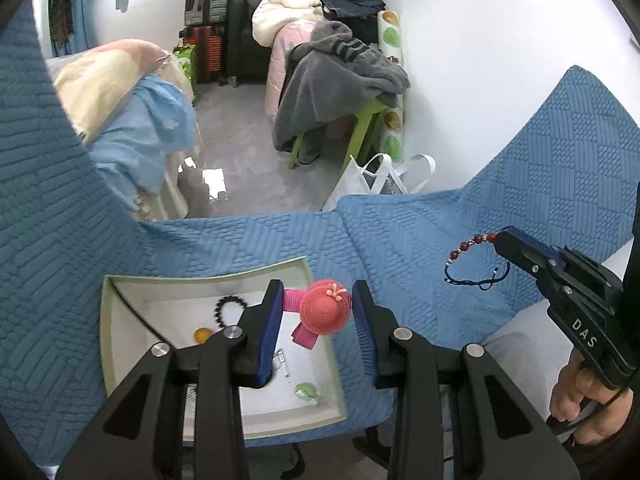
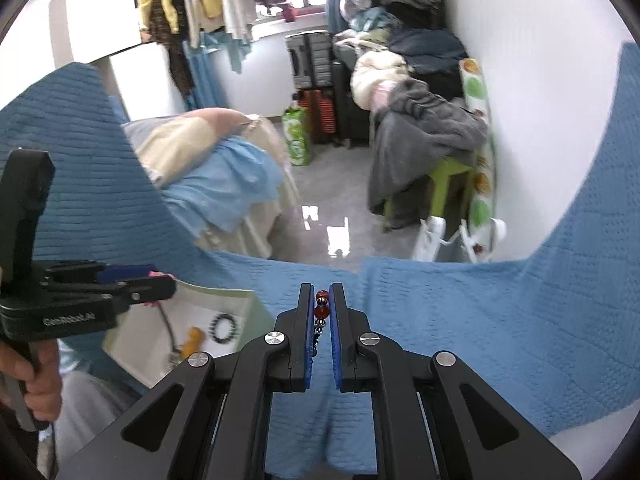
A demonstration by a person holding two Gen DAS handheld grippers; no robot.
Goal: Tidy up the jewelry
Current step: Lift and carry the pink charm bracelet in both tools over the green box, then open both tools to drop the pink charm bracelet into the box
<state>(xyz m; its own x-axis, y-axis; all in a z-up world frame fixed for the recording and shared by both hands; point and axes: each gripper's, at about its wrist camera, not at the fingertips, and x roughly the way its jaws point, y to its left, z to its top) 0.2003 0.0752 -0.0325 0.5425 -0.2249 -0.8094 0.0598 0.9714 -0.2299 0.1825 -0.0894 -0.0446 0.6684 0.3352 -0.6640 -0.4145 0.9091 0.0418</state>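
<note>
Across my lap, blue quilted cover point(image 1: 460, 248): the largest surface in view, textured, draped under everything I am handling.
Box point(image 1: 120, 344): pale, open-topped, square, resting on the cover; it sits below my left tool and lower left of my right one.
Box contents: a black bead bracelet point(image 1: 226, 312), an orange piece point(image 1: 203, 335), a small green item point(image 1: 307, 392), and what looks like a thin clip beside it.
Left gripper point(image 1: 316, 312): fingers partly spread and pinching a pink hat-shaped hair clip point(image 1: 325, 307) with its magenta ribbon, held above the box's far right part.
Right gripper point(image 2: 322, 316): pads pressed nearly together on the red bead bracelet point(image 1: 476, 258), gripped at its bead end.
Bracelet hang: in the left view its dark blue cord loop dangles off the tool's tip toward the box, above the bare cover and well apart from the box's rim.
Relation for my next move: as I judge it, the hair clip is nearer its drop, almost over the box, while the bracelet must travel sideways toward the box first.
</note>
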